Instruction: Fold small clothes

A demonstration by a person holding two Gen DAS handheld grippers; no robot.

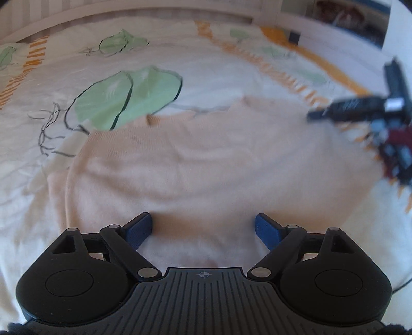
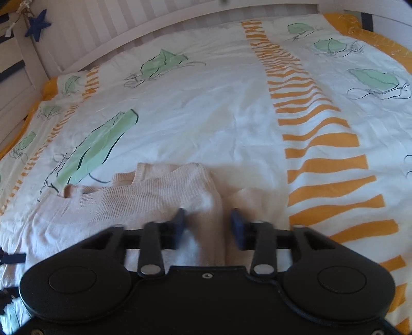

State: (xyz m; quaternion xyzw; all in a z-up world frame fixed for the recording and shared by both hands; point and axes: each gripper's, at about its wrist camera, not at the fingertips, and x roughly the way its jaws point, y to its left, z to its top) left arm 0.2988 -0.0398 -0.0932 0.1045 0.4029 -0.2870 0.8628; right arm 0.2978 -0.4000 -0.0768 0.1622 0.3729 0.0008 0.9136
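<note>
A pale peach knit garment (image 1: 206,165) lies spread on the bed. My left gripper (image 1: 203,226) is open, its blue pads wide apart just above the garment's near edge, holding nothing. My right gripper (image 2: 208,221) hovers over the garment's right edge (image 2: 154,195), where a folded strip of knit runs between its half-open, motion-blurred blue pads; the pads do not pinch it. The right gripper also shows in the left wrist view (image 1: 373,108), blurred, at the garment's far right side.
The bed cover (image 2: 231,103) is white with green leaf prints and orange stripe bands (image 2: 322,154). A white slatted bed rail (image 2: 128,28) runs along the far side. A blue star ornament (image 2: 38,24) hangs at the upper left.
</note>
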